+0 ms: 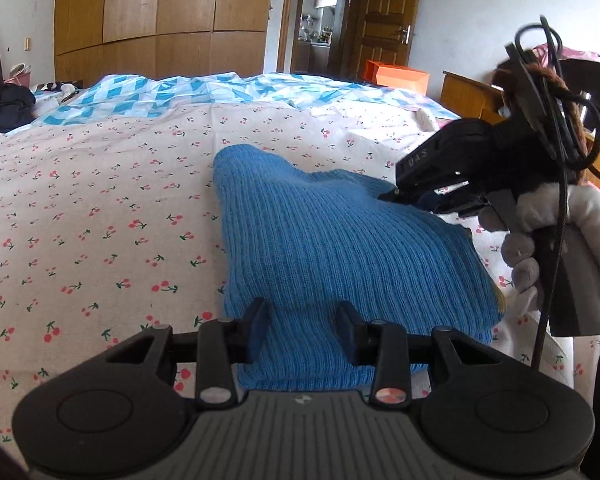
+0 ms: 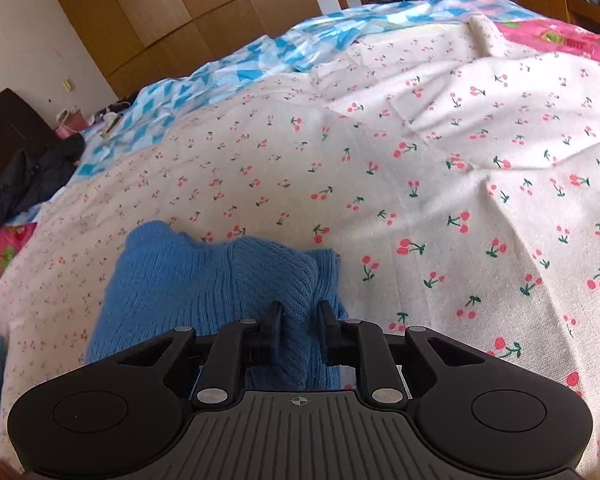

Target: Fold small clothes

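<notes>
Knit: I see the blue knit (image 1: pixel 340 248) lying on the bed (image 1: pixel 100 208), on the cherry-print sheet; it is bunched and partly folded, with a raised hump at its far end
Left tool: my left tool (image 1: pixel 305 322) sits over the near edge of the knit; its jaws stand apart with knit between them; I cannot tell whether the pads press on the fabric
Right tool: my right tool (image 2: pixel 299 322) has its jaws drawn close together, pinching a ridge of the knit (image 2: pixel 220 280); in the left view it (image 1: pixel 396 194) reaches in from the right at the knit's far edge
Hand: a gloved hand (image 1: pixel 560 240) grips the right tool's handle, with a black cable running past it
Room: a blue-and-white cover (image 1: pixel 204 92) lies further up the bed; wooden wardrobe (image 1: pixel 160 12) behind; orange box (image 1: pixel 400 76) near the door
</notes>
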`<state>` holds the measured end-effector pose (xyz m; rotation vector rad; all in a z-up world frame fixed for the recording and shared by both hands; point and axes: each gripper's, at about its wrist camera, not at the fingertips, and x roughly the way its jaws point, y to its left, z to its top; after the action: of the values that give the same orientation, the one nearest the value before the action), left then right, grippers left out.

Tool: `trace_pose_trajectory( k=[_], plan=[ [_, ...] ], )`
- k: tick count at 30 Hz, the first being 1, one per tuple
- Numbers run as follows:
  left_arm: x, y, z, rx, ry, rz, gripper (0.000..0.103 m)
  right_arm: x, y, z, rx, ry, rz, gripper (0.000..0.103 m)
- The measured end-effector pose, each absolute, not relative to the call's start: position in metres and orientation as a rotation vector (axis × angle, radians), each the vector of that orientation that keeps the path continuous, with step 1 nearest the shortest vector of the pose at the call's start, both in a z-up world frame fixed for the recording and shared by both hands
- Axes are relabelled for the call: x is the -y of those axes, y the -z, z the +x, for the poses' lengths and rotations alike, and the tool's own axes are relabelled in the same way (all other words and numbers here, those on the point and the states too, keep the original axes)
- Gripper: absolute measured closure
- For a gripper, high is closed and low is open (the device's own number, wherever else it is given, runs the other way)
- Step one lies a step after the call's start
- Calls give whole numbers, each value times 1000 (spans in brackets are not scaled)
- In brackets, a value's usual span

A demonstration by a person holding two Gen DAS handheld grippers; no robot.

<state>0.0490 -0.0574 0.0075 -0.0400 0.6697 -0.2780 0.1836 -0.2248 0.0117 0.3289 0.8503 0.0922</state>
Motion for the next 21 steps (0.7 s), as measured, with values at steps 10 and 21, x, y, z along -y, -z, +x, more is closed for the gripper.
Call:
trace_pose_trajectory(
  k=[10, 21],
  plan=[
    [52, -13, 42, -684, 266, -55, 61, 221, -28, 168, -821, -67, 230, 80],
    [47, -17, 43, -738, 219, -68, 59, 194, -51, 74, -792, -226, 153, 75]
  ],
)
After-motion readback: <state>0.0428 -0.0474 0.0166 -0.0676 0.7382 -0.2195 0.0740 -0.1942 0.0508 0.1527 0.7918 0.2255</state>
